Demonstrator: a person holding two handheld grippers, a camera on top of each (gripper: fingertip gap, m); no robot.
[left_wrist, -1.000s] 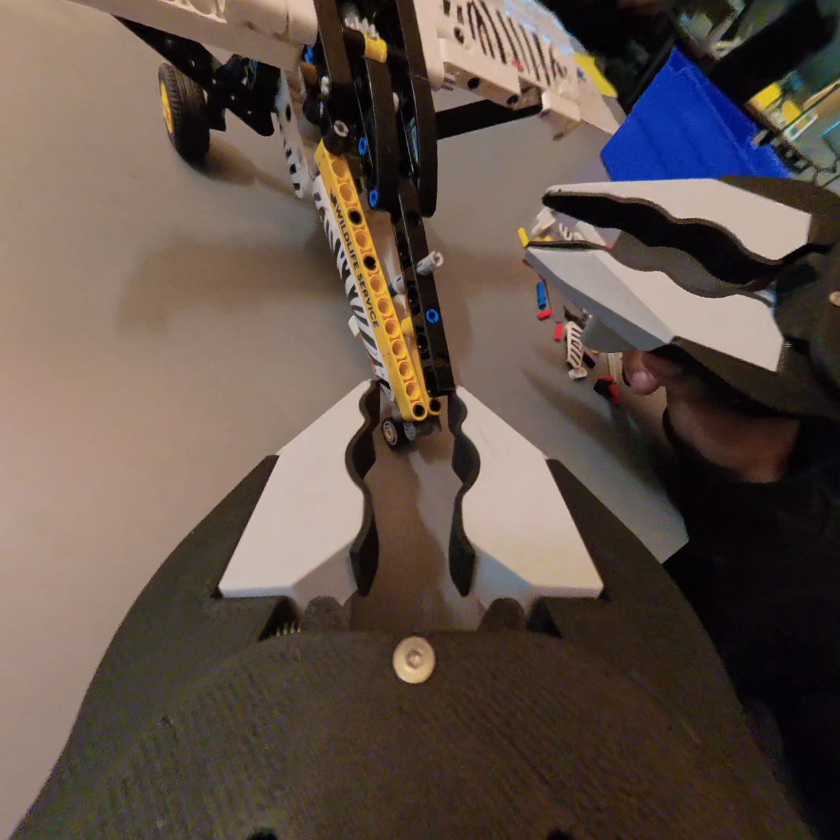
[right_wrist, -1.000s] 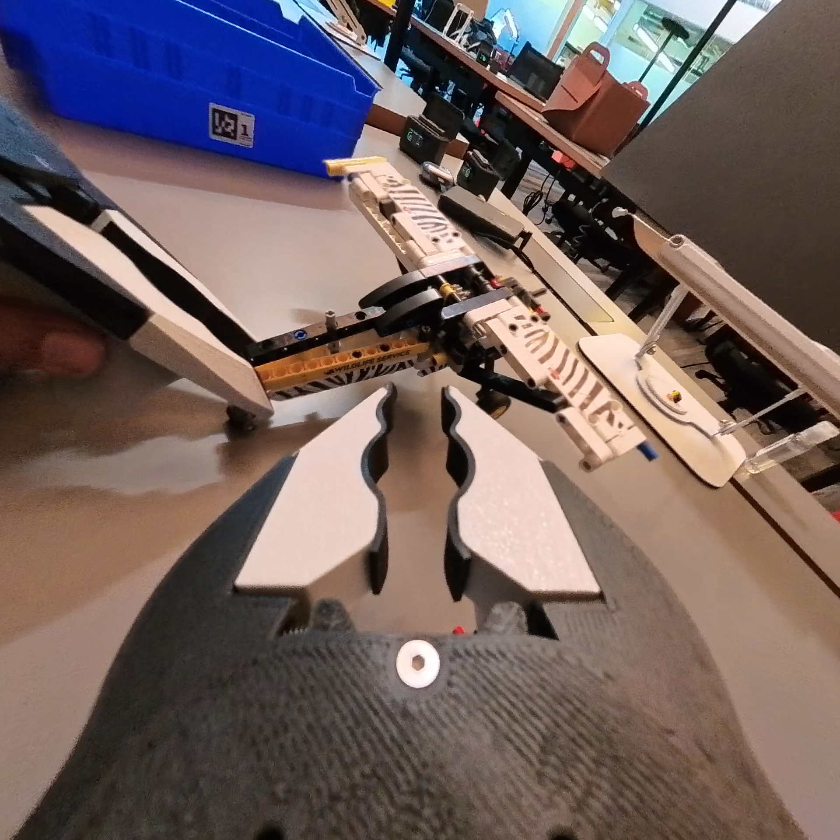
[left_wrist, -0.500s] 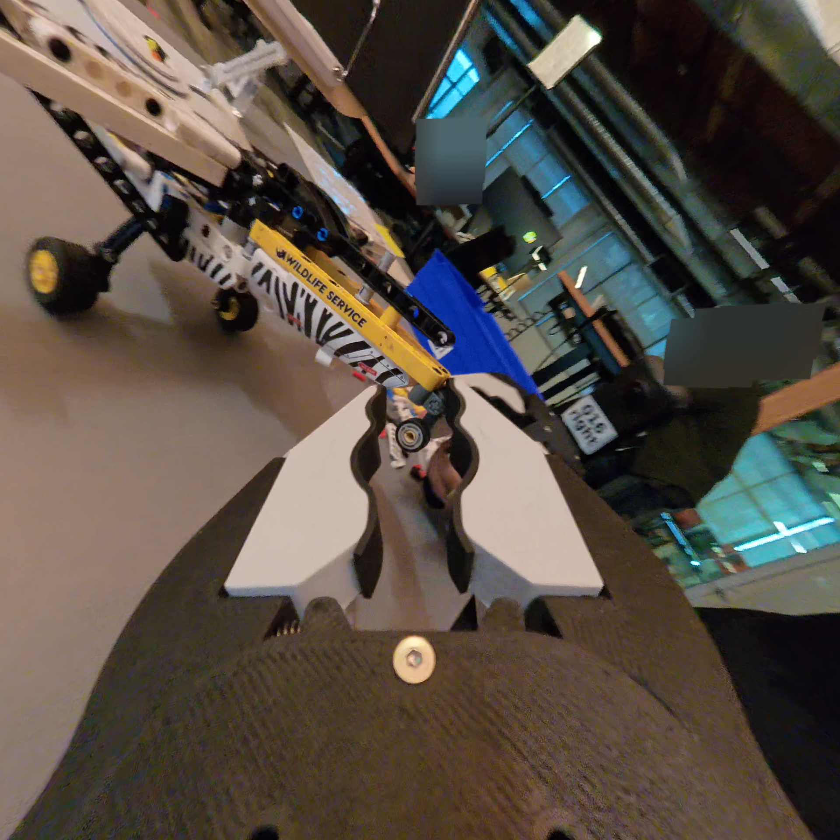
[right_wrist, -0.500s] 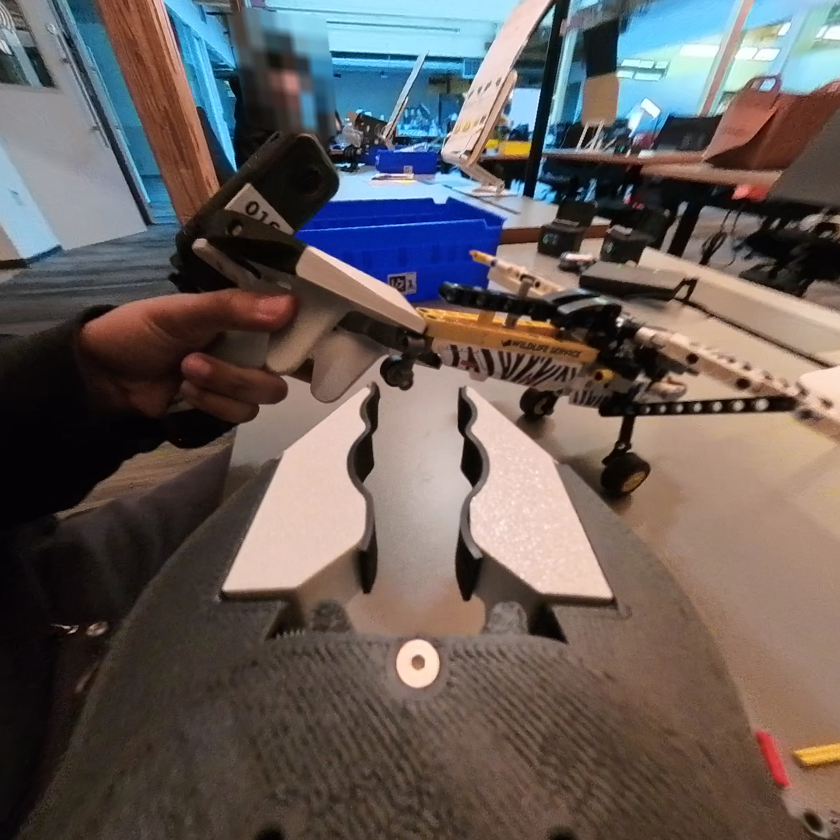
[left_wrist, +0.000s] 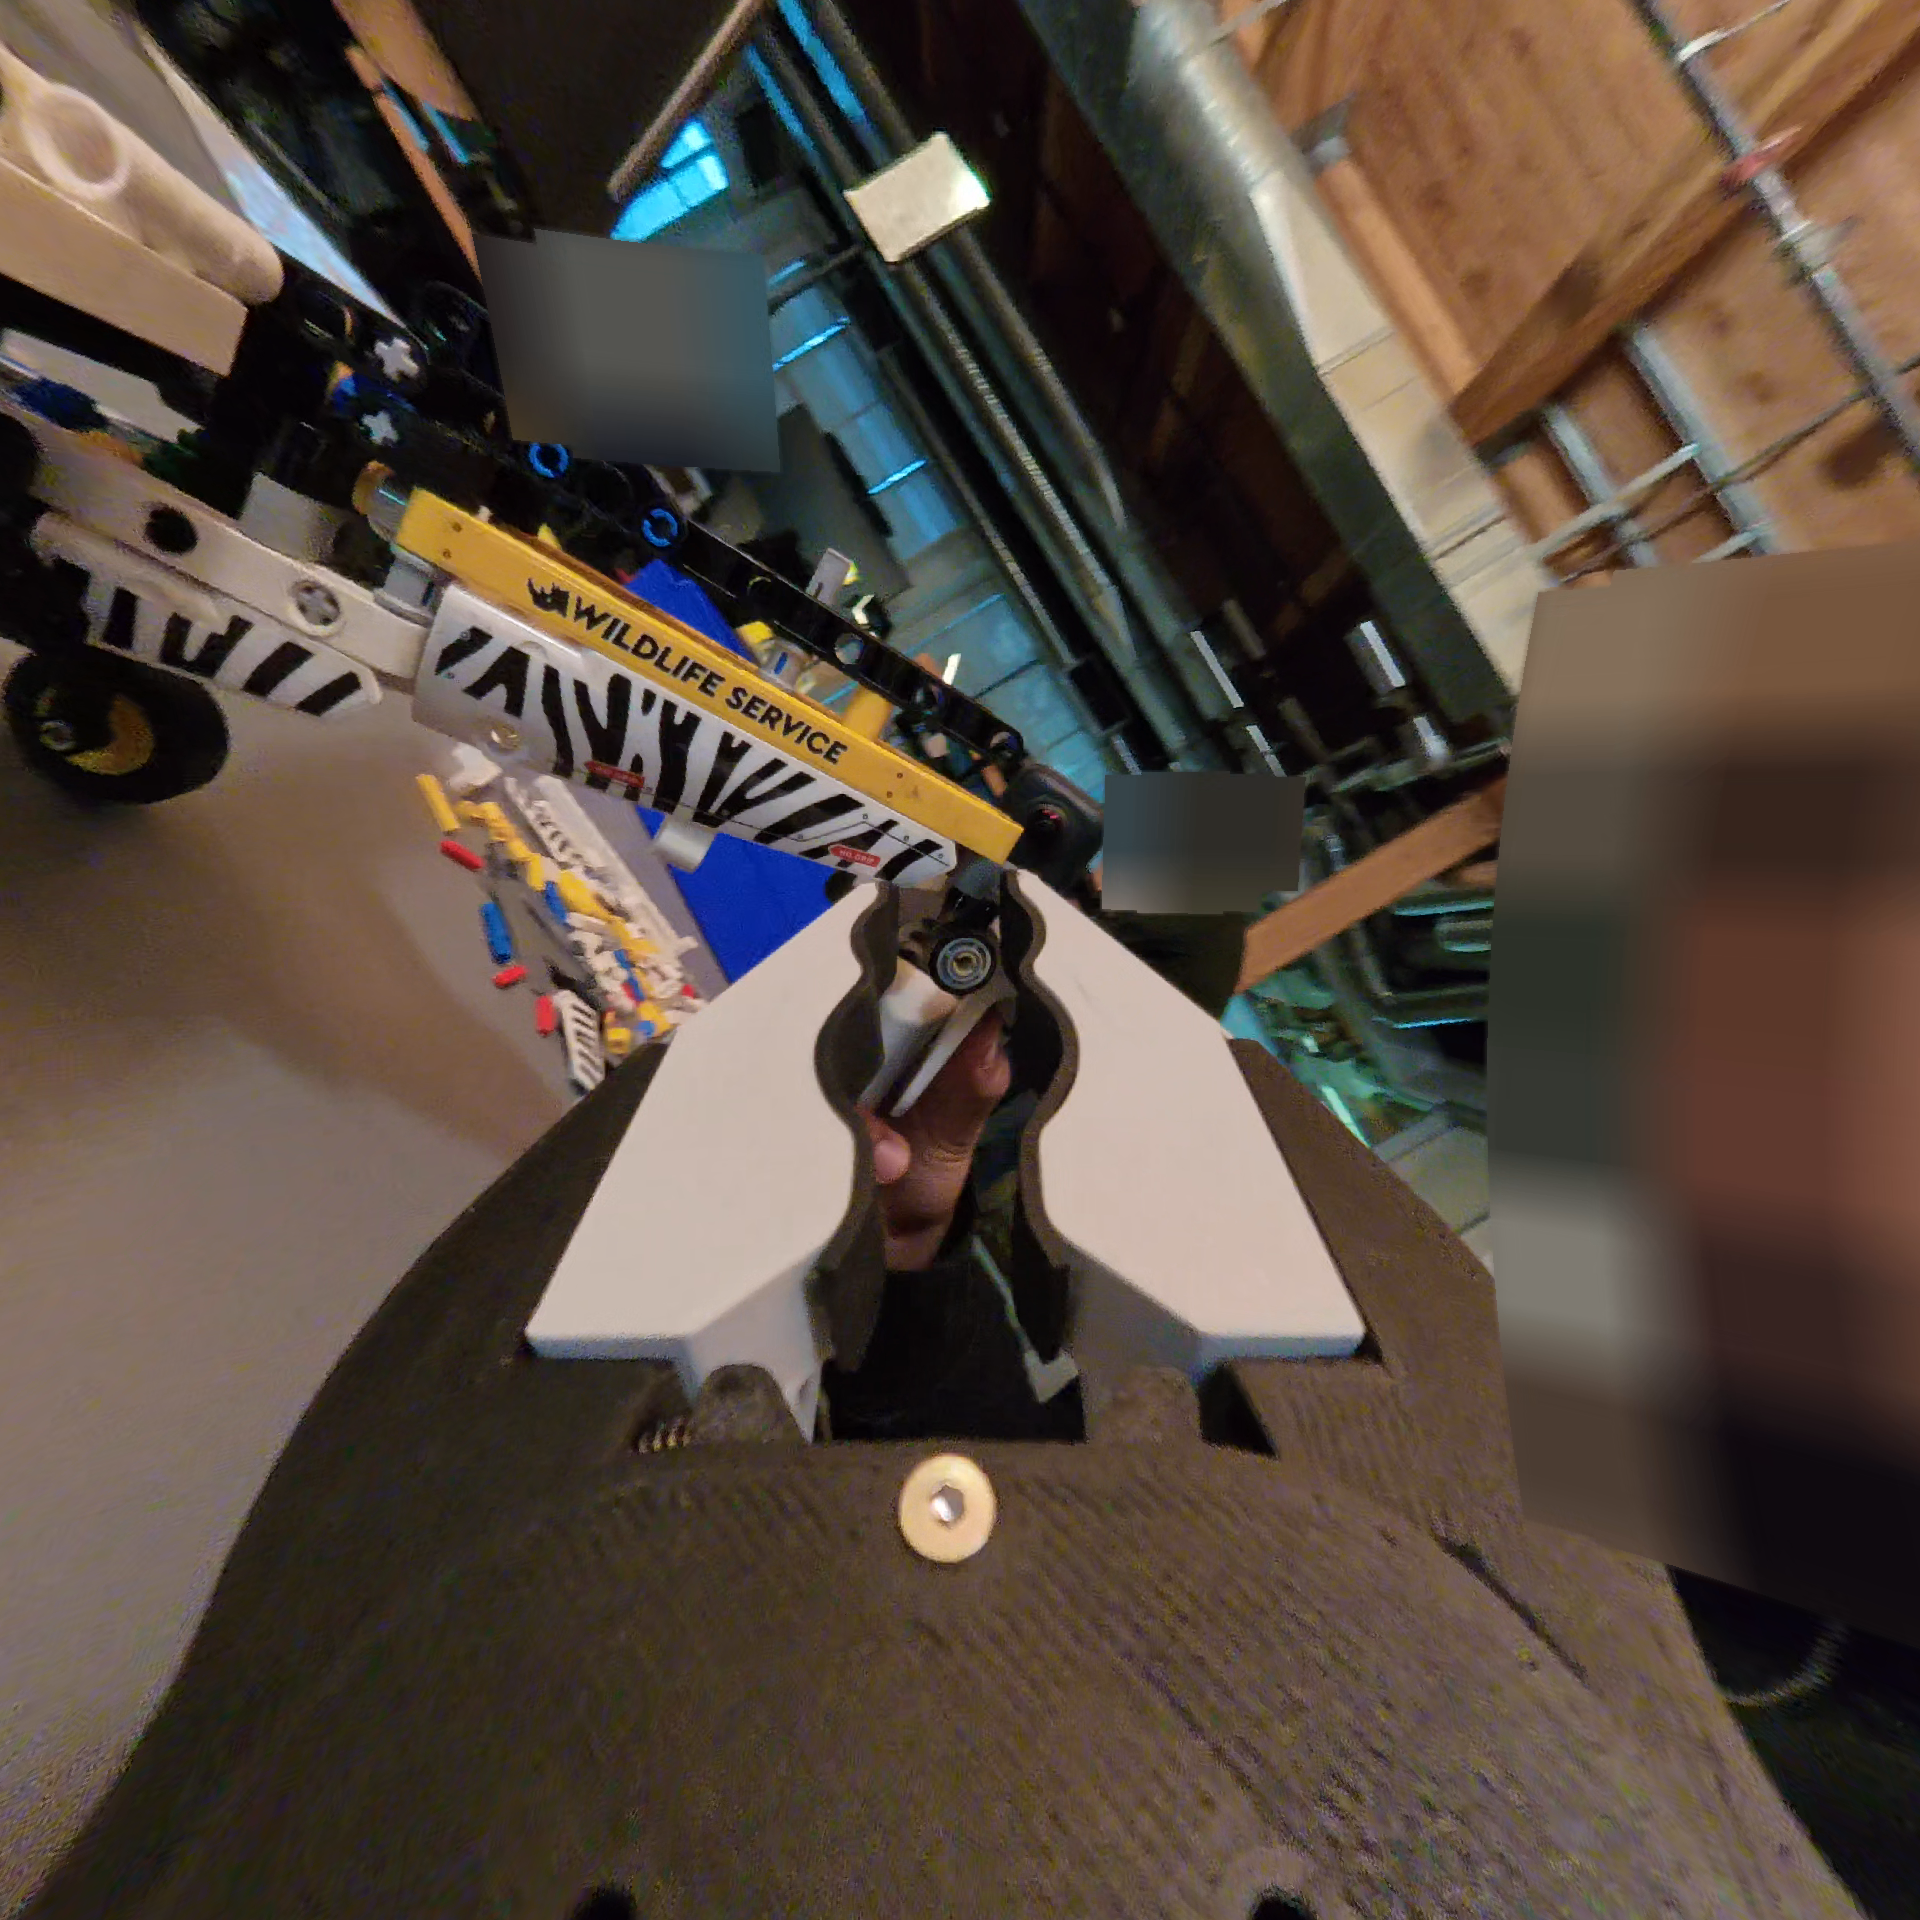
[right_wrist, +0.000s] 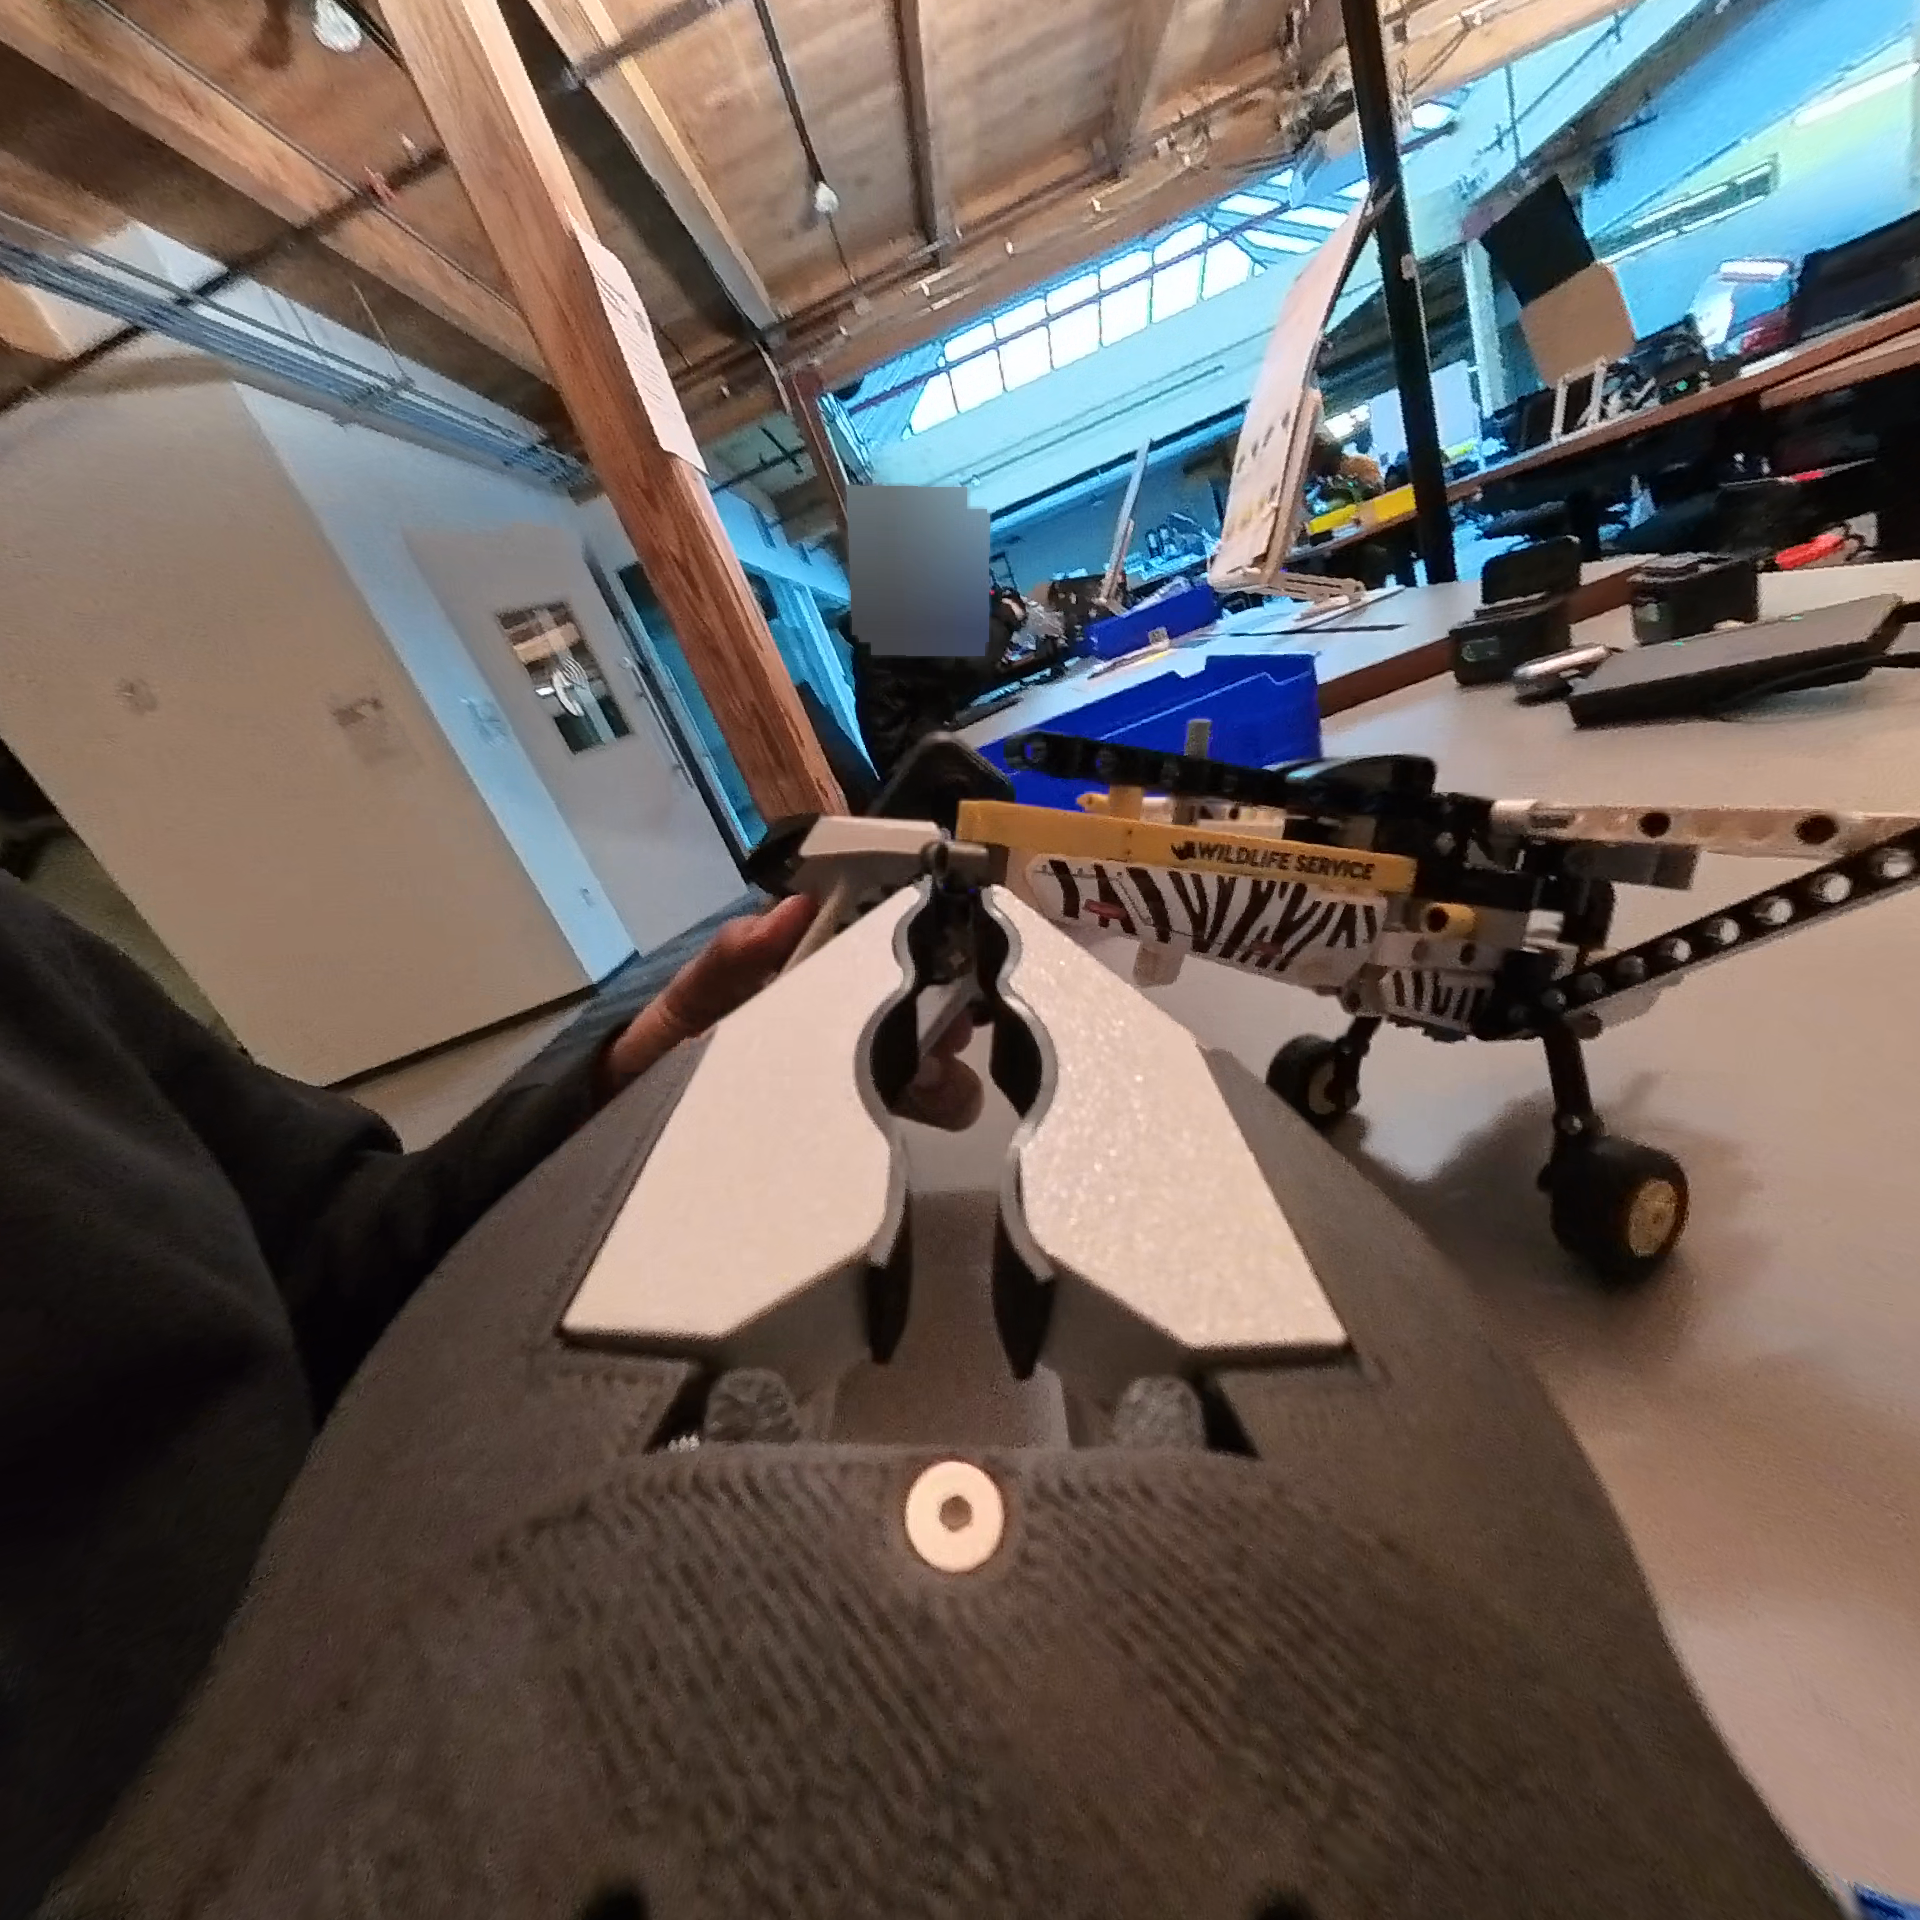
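A toy-brick model plane (left_wrist: 686, 717) with zebra-striped panels and a yellow beam stands on its main wheels (right_wrist: 1621, 1210) on the grey table (right_wrist: 1714, 1455), tail raised. My left gripper (left_wrist: 948, 894) is shut on the tail end, with the small tail wheel (left_wrist: 961, 961) just inside its fingers. In the right wrist view the plane (right_wrist: 1195, 914) runs off to the right, and my right gripper (right_wrist: 951, 904) is shut on the black tail wheel part under the tail. The left gripper (right_wrist: 862, 842) meets the tail from the far side. A right finger (left_wrist: 909, 1029) shows behind the wheel.
Loose small bricks (left_wrist: 561, 914) lie in a heap on the table beside a blue bin (right_wrist: 1195, 696). Black devices (right_wrist: 1745, 655) sit at the table's far right. A person's hand (right_wrist: 727, 977) and dark sleeve are at the left, past the table edge. My two grippers' fingertips are within a few centimetres of each other.
Both grippers tilted upward. My right gripper moved in from below the plane and closed on the tail wheel part. My left gripper stayed on the tail and narrowed.
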